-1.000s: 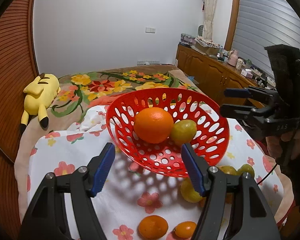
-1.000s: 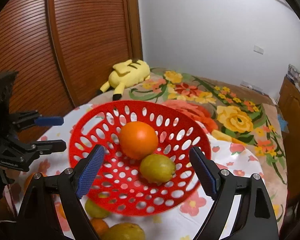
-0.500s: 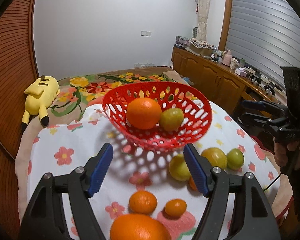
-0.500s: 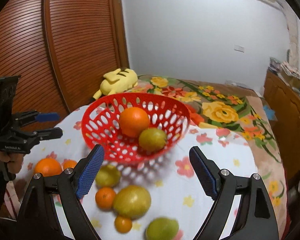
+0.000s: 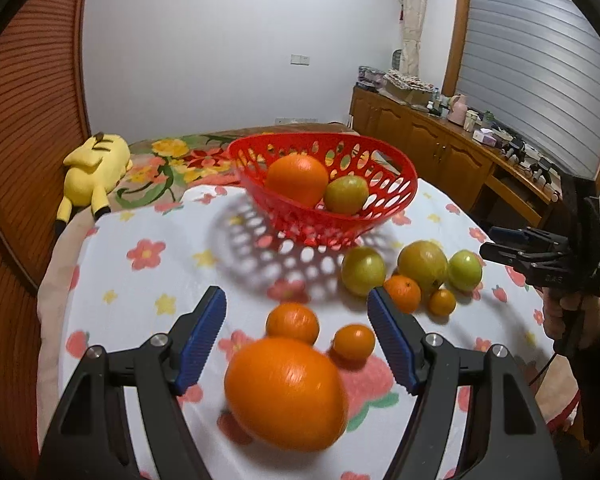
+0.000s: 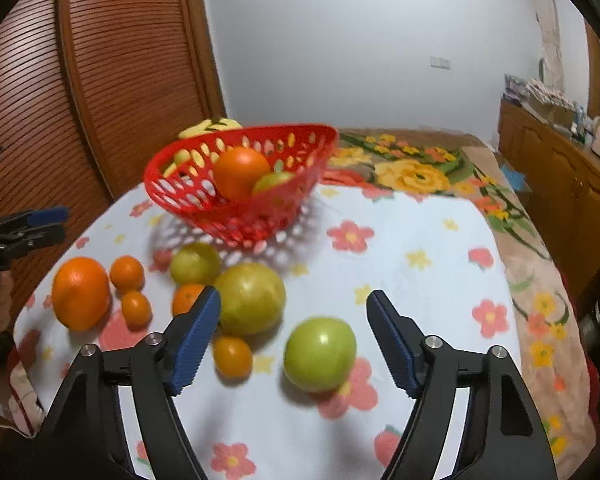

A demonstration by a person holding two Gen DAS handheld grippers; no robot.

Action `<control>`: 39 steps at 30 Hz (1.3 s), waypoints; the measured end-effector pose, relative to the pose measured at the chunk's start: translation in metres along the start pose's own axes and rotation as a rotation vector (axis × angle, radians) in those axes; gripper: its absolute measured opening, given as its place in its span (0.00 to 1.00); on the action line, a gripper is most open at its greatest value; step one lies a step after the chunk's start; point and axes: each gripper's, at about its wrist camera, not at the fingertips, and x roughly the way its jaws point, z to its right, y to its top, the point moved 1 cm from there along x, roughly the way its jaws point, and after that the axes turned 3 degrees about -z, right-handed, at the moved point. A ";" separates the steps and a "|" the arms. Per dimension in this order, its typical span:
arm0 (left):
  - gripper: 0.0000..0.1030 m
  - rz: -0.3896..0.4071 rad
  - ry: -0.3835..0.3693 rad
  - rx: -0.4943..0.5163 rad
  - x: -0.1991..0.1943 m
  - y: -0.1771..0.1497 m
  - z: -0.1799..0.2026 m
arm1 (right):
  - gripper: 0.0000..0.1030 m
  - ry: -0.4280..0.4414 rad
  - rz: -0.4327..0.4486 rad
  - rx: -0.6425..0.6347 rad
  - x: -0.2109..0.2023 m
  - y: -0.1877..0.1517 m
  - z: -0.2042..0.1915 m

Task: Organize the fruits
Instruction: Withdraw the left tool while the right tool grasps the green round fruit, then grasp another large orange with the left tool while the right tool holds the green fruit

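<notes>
The left tool (image 5: pixel 296 336) is wide apart and holds nothing. A big orange (image 5: pixel 286 394) sits right under it on the bench (image 5: pixel 140 280). The right tool (image 6: pixel 294 334) is also wide apart and empty, with a green fruit (image 6: pixel 320 354) just below its gap.

Round fruit rolls (and this cloth looks soft and bumpy). If a tool pushes down on one side, I think the orange could roll off the near edge. The big orange looks almost too wide for the tool, so it might pop out when squeezed.

A bit further away, two small oranges (image 5: pixel 293 322) and more green and orange fruit (image 5: pixel 422 266) sit close together. A bump there could knock them apart.

Furthest is the red basket (image 5: pixel 404 184) with an orange (image 5: pixel 298 178) and a green fruit (image 5: pixel 346 195) inside. It looks light, so dropping fruit in hard might tip it
</notes>
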 end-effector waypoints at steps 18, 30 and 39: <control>0.71 -0.062 0.015 -0.067 0.012 -0.035 -0.008 | 0.65 -0.017 -0.109 0.054 0.040 -0.022 0.016; 0.80 -0.094 0.023 -0.084 0.026 -0.048 -0.008 | 0.51 -0.008 -0.113 0.067 0.043 -0.030 0.016; 0.84 -0.109 -0.012 -0.108 0.037 -0.053 -0.007 | 0.51 0.047 -0.089 0.062 0.023 -0.046 -0.006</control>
